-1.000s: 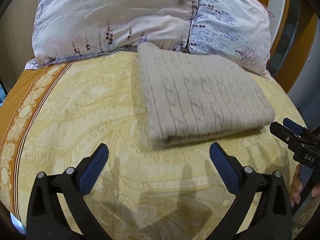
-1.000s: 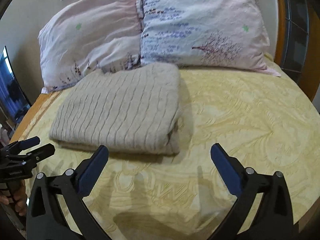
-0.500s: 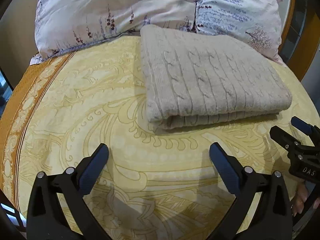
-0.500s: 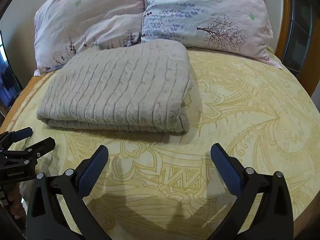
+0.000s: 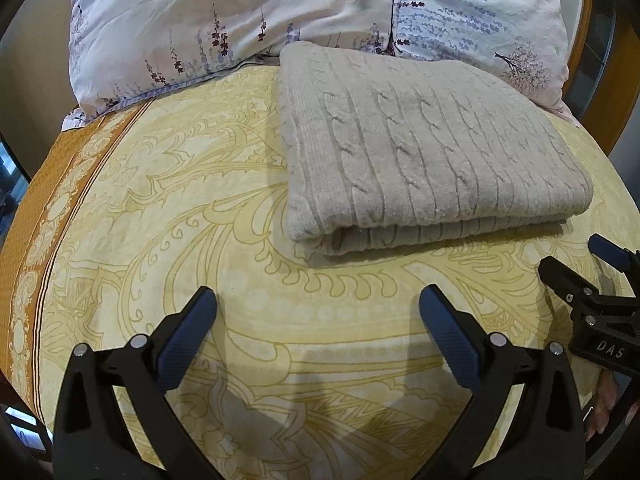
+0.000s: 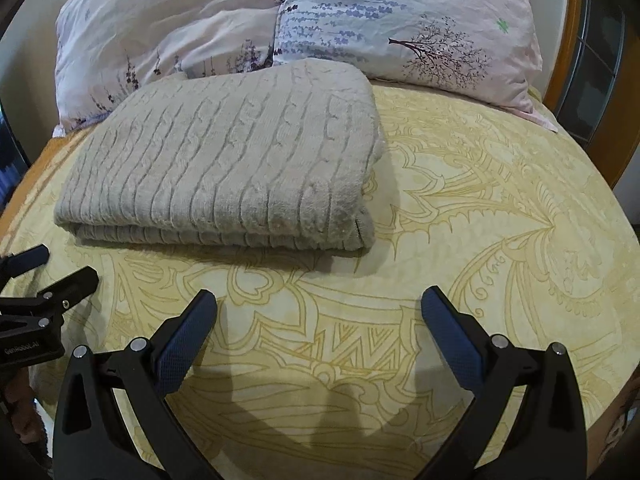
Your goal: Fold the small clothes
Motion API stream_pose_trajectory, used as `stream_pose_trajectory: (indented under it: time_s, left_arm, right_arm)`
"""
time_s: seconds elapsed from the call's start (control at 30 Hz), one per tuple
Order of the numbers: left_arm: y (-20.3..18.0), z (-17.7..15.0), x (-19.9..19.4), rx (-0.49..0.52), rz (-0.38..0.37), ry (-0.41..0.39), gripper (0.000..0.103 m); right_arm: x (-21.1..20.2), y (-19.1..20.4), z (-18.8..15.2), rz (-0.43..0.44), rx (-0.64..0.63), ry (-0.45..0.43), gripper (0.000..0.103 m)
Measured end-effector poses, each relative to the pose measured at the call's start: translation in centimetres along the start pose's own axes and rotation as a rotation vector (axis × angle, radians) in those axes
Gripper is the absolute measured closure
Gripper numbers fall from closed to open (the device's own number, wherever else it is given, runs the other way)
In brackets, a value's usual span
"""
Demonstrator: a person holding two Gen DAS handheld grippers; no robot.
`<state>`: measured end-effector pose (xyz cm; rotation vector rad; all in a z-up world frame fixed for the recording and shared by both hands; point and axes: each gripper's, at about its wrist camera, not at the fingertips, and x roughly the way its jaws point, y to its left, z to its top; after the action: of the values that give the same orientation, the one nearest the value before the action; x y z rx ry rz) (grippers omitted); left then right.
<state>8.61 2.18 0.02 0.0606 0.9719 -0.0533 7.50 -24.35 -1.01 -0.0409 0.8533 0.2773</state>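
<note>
Bed point(image 5: 168, 208): yellow patterned cover with an orange border along one side; bears everything below.

Pillows point(image 5: 248, 12): two, floral print, propped side by side at the head of the bed.

Knit garment point(image 5: 424, 148): grey cable-knit, already folded into a thick rectangle, lying flat on the cover with its far edge touching the pillows. Layered open edges face the grippers; in the right wrist view point(image 6: 224, 160) the near right corner shows a small gap between the layers.

Left gripper point(image 5: 318, 300): jaws spread wide, holding nothing, hovering over bare cover just short of the garment's near left corner.

Right gripper point(image 6: 320, 300): likewise spread and empty, near the garment's near right corner.

Handling note, as judgement: if another fold is wanted, each gripper should pinch every layer at its own corner, lift evenly, and carry the near edge over squarely so the stack does not slide apart.
</note>
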Motion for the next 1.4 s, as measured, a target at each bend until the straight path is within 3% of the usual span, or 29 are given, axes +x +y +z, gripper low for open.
stream_pose_trajectory:
  time_s: [1.4]
  left_arm:
    - [-0.09, -0.32, -0.16, -0.008, 0.001, -0.041, 0.002]
  right_arm:
    - [0.00, -0.19, -0.10, 0.002, 0.002, -0.008, 0.001]
